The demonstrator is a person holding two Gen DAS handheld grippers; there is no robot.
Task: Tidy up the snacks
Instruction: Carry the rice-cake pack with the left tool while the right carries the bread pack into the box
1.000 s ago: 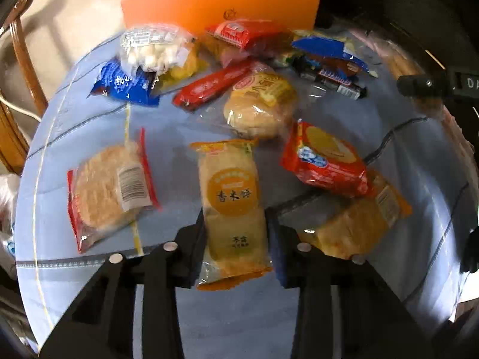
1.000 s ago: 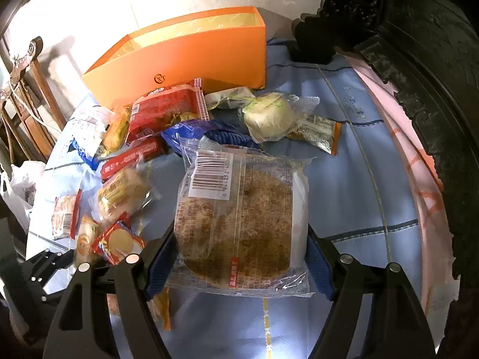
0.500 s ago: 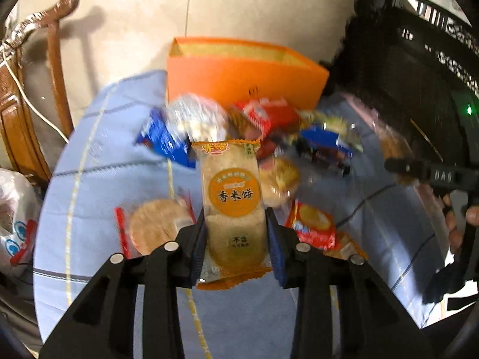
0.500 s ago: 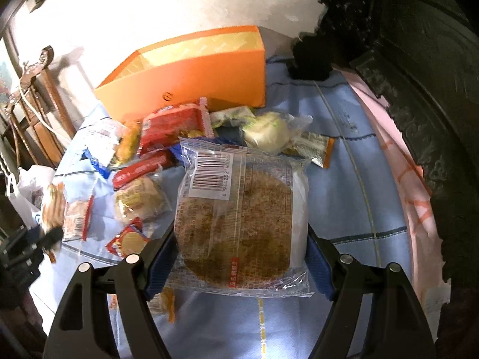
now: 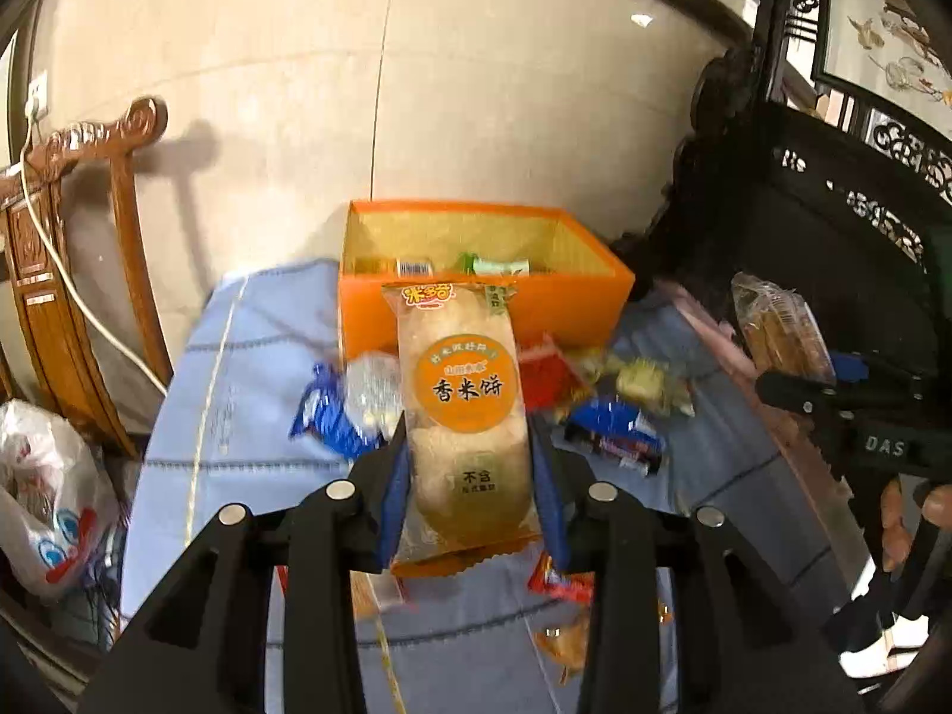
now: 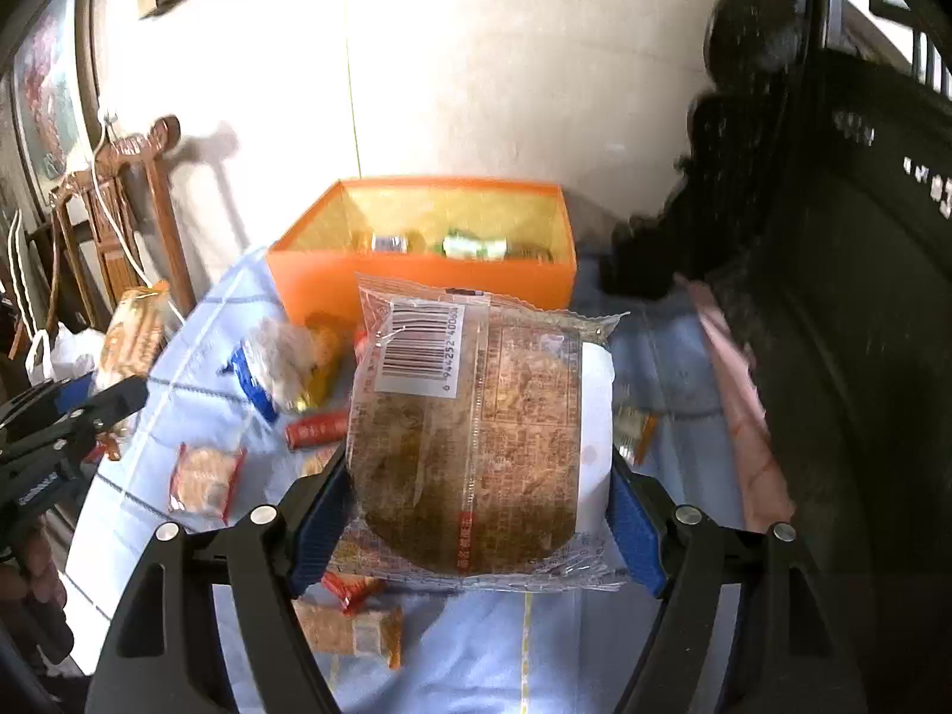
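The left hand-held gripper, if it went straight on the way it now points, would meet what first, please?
Probably the orange box, straight beyond the rice cracker packet that the left hand-held gripper holds; depth is unclear.

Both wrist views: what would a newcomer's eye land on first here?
The orange box at the far end of the blue cloth, open-topped with a few packets inside. Next, each claw holds a snack aloft: the left claw a yellow rice cracker pack, the right claw a brown flat cake pack.
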